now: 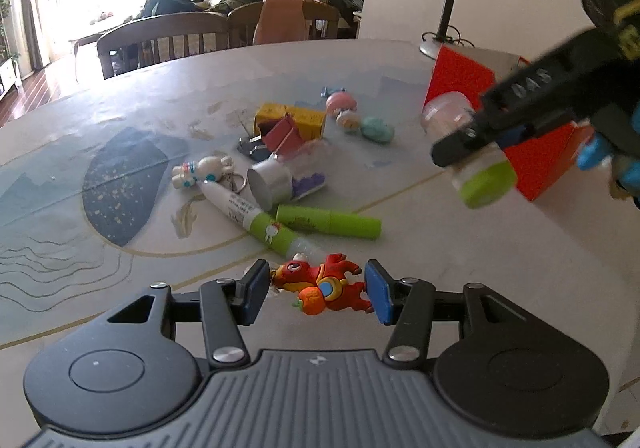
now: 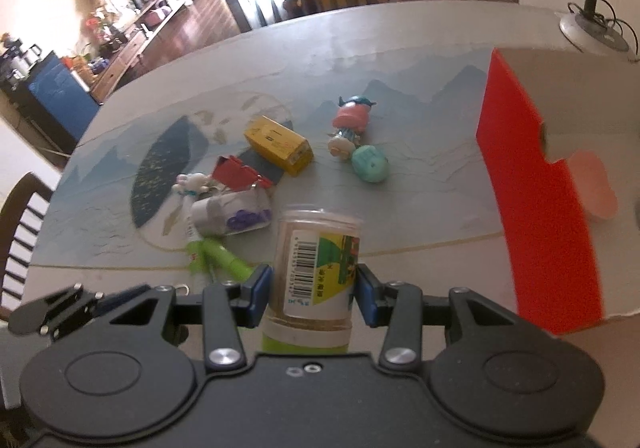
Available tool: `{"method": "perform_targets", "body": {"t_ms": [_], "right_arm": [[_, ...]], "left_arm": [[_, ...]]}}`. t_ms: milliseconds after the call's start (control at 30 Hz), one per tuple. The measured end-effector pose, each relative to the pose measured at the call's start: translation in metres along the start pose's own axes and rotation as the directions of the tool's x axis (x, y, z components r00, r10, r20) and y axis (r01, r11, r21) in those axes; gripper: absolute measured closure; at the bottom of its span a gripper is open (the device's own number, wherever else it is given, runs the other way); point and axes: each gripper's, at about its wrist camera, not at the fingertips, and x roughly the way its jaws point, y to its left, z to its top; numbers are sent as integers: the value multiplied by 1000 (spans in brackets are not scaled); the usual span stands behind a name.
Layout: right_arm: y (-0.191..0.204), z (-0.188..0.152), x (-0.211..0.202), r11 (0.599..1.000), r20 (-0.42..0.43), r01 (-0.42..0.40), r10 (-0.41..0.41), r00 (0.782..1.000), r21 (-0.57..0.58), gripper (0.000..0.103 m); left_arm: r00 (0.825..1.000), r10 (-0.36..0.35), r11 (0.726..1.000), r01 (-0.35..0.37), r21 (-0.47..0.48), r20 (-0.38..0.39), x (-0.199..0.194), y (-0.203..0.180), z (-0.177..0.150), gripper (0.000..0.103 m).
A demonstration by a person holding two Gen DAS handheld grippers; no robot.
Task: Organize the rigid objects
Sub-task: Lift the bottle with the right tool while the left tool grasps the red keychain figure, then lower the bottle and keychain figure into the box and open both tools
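Left wrist view is showing the left claw (image 1: 316, 290) clamping a red toy figure (image 1: 326, 284) by its ends, risking pivoting; the right claw (image 2: 314, 294) is squeezing a clear jar (image 2: 316, 268) ahead of the red box (image 2: 536, 184), risking slipping

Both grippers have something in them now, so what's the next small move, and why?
Probably carry the right gripper with its green-capped jar over the red box and let go. The jar is clamped clear of the table, the box stands open beside it, and the left gripper holds the red figure.
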Motion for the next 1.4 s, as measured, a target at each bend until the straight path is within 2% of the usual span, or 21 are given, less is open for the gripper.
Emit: {"method": "perform_targets", "body": {"t_ms": [333, 633, 833, 967, 1400], "right_arm": [[-13, 9, -53, 998, 29, -32, 33, 999, -54, 60], [-59, 22, -89, 999, 93, -38, 40, 995, -22, 60], [-101, 32, -105, 1000, 125, 0, 0, 992, -1, 60], [-134, 39, -107, 999, 117, 20, -23, 993, 30, 60], [-236, 53, -114, 987, 131, 108, -124, 984, 120, 60]], "left_arm": [[999, -8, 999, 6, 34, 53, -35, -31, 43, 51], [996, -29, 993, 18, 120, 87, -48, -82, 92, 51], [992, -63, 986, 45, 159, 107, -40, -120, 122, 51], [990, -87, 978, 63, 199, 115, -30, -151, 140, 51], [985, -150, 945, 116, 305, 90, 25, -244, 188, 51]]}}
